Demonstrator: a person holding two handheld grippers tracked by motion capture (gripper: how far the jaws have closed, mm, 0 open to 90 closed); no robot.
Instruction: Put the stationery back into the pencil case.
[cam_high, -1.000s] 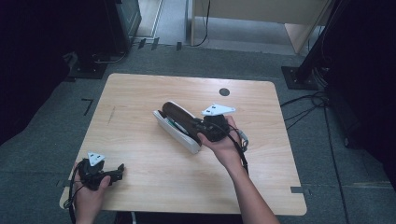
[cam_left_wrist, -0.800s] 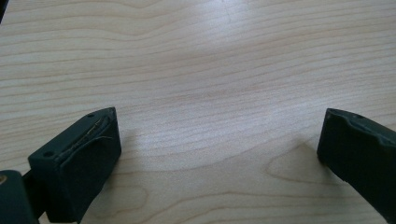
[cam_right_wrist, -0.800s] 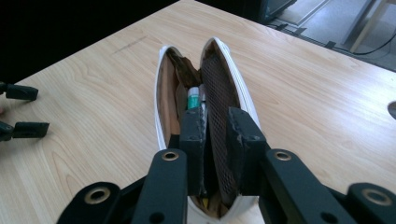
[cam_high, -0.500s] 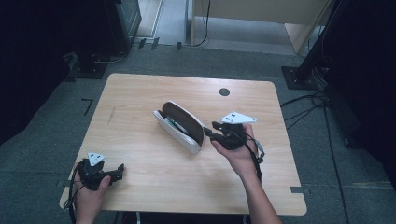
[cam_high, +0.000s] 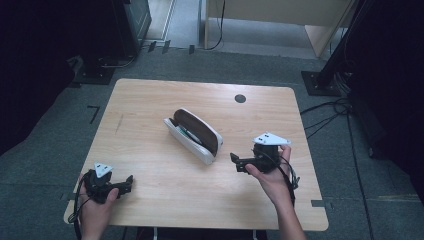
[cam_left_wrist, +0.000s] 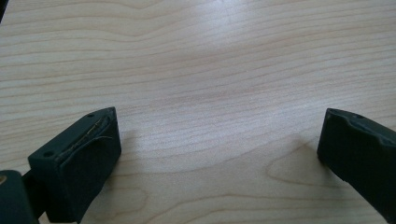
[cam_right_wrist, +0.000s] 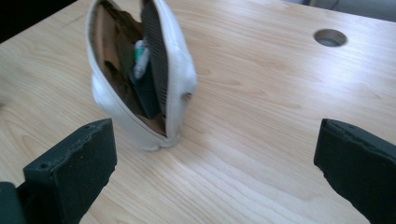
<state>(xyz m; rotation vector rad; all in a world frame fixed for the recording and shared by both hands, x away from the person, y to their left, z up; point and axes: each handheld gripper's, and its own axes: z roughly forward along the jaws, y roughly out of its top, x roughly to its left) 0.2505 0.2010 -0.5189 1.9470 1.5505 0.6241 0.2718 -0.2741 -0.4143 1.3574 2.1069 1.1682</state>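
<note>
Near the front-left corner of the wooden table (cam_high: 150, 105), well apart from the white pouch (cam_high: 192, 136): left gripper (cam_high: 127, 182) in the person's left hand (cam_high: 95, 207), low over the wood, grey three-cornered plate on top. From the left gripper view, jaws wide apart, bare wood grain between them, nothing held.

At the middle of the table, left of the right gripper: white pouch lying slantwise, one end toward the far left, the other toward the near right. Unzipped, mouth gaping, brown lining on show. From the right gripper view, pouch (cam_right_wrist: 140, 79) propped on its edge, opening turned toward the camera, a dark object and a small green-and-white item (cam_right_wrist: 141, 58) tucked inside; too small to say what they are.

Beyond the pouch, toward the far right edge: round dark cable hole (cam_high: 240, 98) in the tabletop.

Just right of the pouch's near end, clear of it and not touching: right gripper (cam_high: 234, 161) in the person's right hand (cam_high: 270, 177), pointing left at the pouch. Jaws just opened, now spread fully apart, nothing between them but table; pouch ahead of the left-hand jaw in the right gripper view, beyond the tips. Cable trailing back along the forearm.
</note>
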